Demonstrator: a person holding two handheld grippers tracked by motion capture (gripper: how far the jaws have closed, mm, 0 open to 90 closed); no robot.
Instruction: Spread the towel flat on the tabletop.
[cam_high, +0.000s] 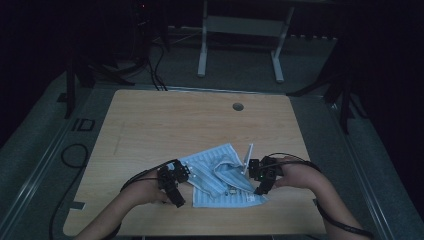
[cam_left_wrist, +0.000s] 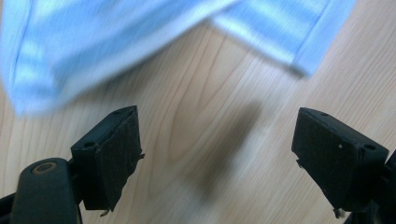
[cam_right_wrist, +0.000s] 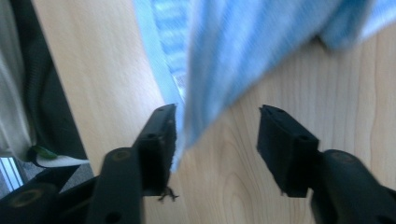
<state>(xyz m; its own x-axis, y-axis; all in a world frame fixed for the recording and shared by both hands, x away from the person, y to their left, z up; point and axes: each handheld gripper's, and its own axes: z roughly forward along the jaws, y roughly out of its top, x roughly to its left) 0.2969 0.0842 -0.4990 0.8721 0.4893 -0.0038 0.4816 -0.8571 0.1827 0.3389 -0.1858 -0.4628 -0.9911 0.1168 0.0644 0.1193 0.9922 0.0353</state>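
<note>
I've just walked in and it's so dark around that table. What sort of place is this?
Probably a lab or recording room: one bare wooden table with a blue striped cloth, cables on the grey floor, and a white stand behind.

A crumpled light-blue, white-striped cloth garment lies partly folded over itself near the wooden desk's front edge, right of centre.

From my remote station I could make out no readable text, label, brand, number or sign anywhere, neither on the striped cloth, nor on the counter, nor on the floor around it.
</note>
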